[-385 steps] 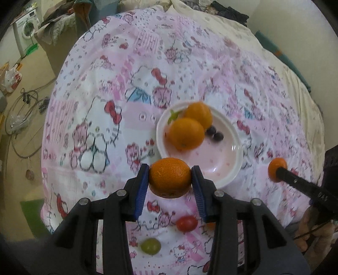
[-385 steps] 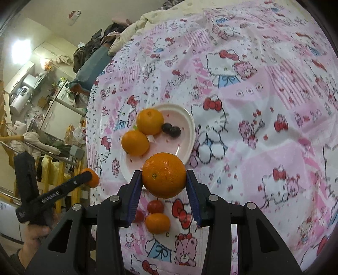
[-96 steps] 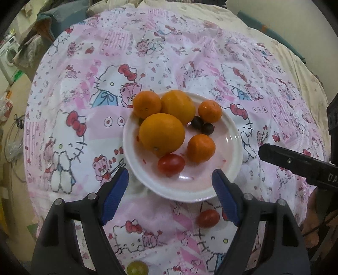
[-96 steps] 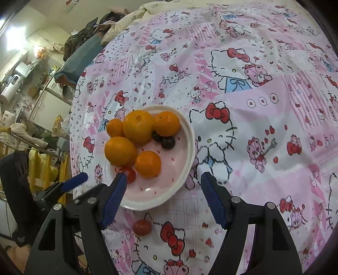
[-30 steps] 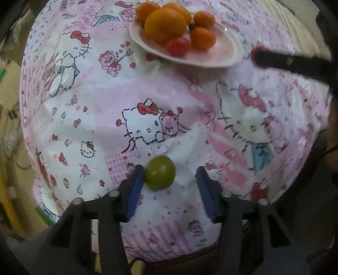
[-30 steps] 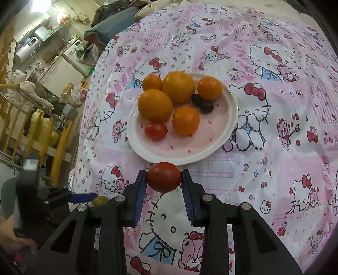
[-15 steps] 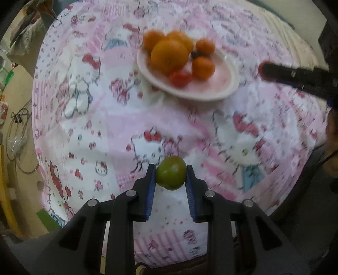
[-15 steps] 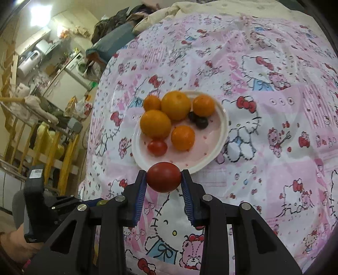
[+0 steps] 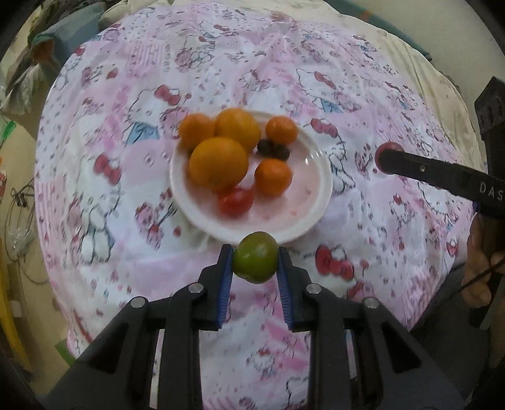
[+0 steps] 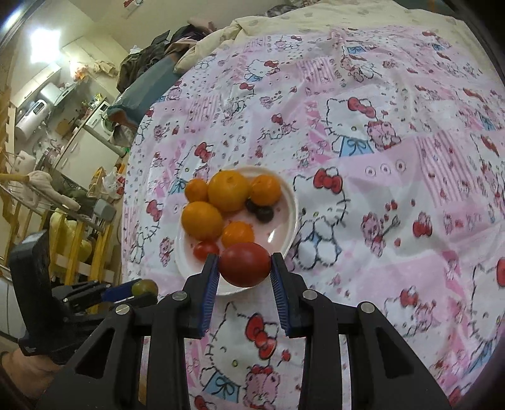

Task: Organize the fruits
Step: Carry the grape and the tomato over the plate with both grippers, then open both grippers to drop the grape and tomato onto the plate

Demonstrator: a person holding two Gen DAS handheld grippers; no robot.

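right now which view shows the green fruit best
The left wrist view: the green fruit sits centred, large, clamped in the left tongs. The right wrist view shows it only small, at the left edge, partly hidden.

My bed (image 10: 394, 132): pink cartoon-cat sheet (image 9: 126, 176) spread over it. White plate (image 9: 315, 189) rests on sheet, cream blanket (image 10: 315, 19) beyond plate.

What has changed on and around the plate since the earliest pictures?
Three more oranges and a small red tomato have joined the plate. The left tongs have just closed on the green tomato and lifted it; the right tongs now hold a red tomato. Plate and dark grapes stayed put.
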